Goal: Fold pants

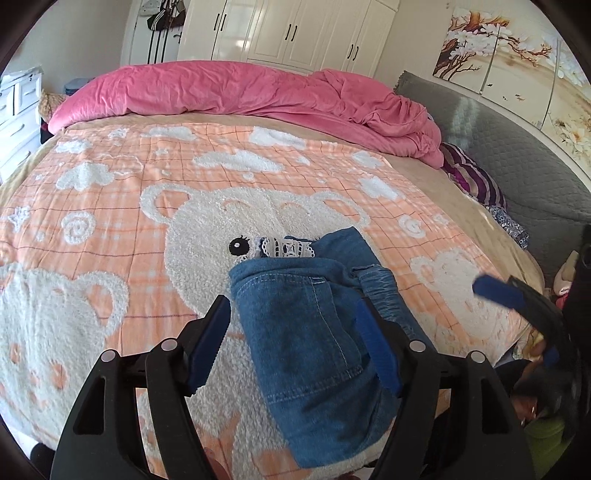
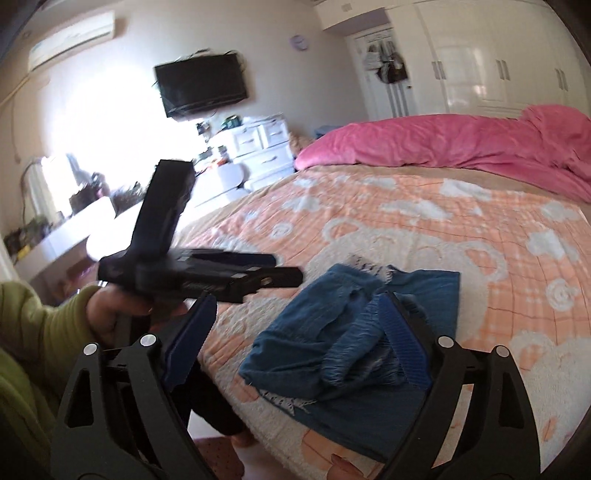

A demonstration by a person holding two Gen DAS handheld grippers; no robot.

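Small blue denim pants with white lace trim lie folded in a compact bundle on the bed's bear-pattern blanket, near its front edge. My left gripper is open just above the bundle, its jaws wide on either side, holding nothing. In the right wrist view the pants lie bunched between my open right gripper's jaws, not held. The left gripper shows blurred at the left, held by a hand. The right gripper shows at the right edge of the left wrist view.
A pink duvet is heaped along the bed's far side. A grey headboard and striped pillow are at the right. White drawers and a desk stand left of the bed. Wardrobes line the back wall.
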